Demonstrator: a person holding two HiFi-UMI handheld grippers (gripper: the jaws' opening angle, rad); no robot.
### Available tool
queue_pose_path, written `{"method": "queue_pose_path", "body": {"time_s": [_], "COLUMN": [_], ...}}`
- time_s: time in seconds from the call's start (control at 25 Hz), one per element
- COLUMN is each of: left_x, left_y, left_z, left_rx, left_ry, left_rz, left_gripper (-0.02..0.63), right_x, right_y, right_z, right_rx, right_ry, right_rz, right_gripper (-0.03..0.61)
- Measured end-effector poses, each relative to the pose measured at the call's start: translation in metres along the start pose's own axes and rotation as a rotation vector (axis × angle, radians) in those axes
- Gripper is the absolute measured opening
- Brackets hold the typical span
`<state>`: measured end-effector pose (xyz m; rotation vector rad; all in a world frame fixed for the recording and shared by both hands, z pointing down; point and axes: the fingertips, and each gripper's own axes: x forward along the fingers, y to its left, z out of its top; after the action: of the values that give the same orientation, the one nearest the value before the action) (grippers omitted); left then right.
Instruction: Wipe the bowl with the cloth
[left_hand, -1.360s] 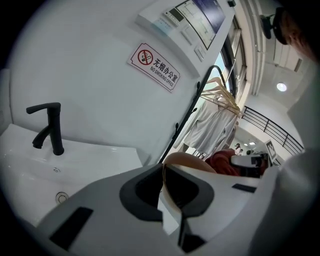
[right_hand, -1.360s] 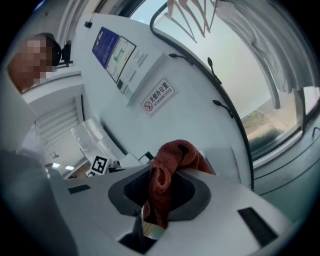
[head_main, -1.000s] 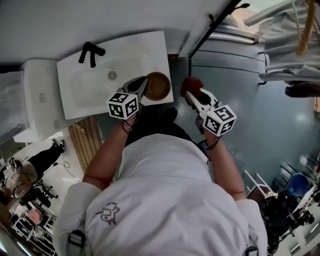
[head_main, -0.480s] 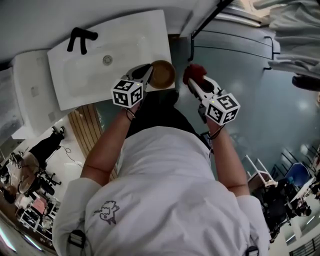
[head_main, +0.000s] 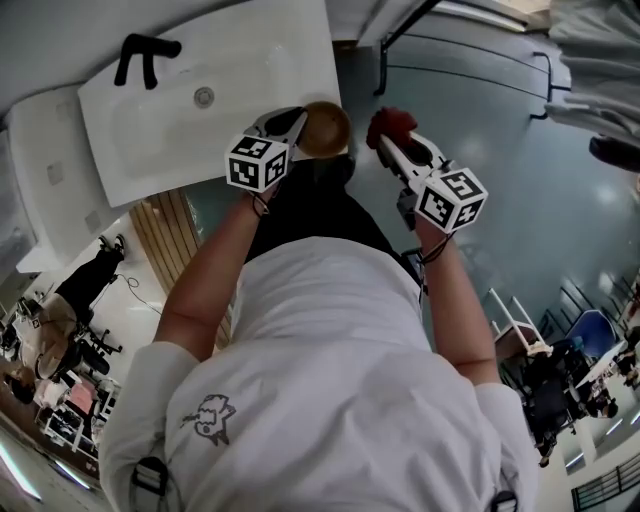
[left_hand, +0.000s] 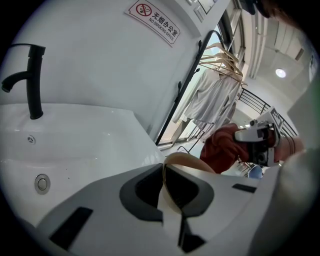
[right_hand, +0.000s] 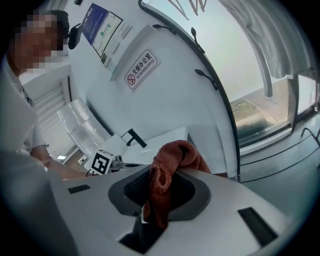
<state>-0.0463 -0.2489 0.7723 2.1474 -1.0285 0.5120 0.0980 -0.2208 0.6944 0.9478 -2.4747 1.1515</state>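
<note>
Head view: by the right edge of the sink (head_main: 180, 150), the left gripper (head_main: 292, 126) pinches the brown bowl (head_main: 326, 128) by its rim. Just right of the sink, the right gripper (head_main: 398, 148) squeezes the red cloth (head_main: 389, 122). It looks best to hold the bowl steady and rub the cloth round inside it.

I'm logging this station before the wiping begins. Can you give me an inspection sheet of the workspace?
Surface: white sink with a black faucet; the basin is bare.
Job's things: brown bowl held by the sink's corner; red cloth bunched up, apart from the bowl.
Clutter: nothing seen on the sink.
Grippers: left gripper shut on the bowl's rim; right gripper shut on the cloth.
Cables: nothing seen at the sink.
Surroundings: garments on hangers; no-smoking sign on the wall.
</note>
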Motion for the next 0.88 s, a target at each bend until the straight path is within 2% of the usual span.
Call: {"method": "queue_pose_path", "body": {"time_s": [0.36,0.6,0.72,0.88], "left_x": [0.003,0.005,0.005,0.002], "left_y": [0.001,-0.003,-0.003,-0.002], "left_z": [-0.019,-0.022,-0.023,-0.017], "left_rx": [0.026,0.020,0.028,0.029], "left_ry": [0.030,0.015,0.014,-0.016], "left_rz": [-0.010,-0.036,-0.043,-0.042], "left_gripper": [0.026,0.028,0.109,0.143], "right_x": [-0.011,-0.019,-0.018,-0.019], "right_y": [-0.008,-0.010,-0.008,-0.006], "right_z": [0.002,0.012,0.015,0.016], "right_rx": [0.013,0.023,0.025,0.018], "right_ry": [-0.008,-0.034,-0.038,-0.040], "right_rz": [-0.017,-0.027,-0.023,-0.019], "right_gripper": [0.081,0.081,0.081,0.081]}}
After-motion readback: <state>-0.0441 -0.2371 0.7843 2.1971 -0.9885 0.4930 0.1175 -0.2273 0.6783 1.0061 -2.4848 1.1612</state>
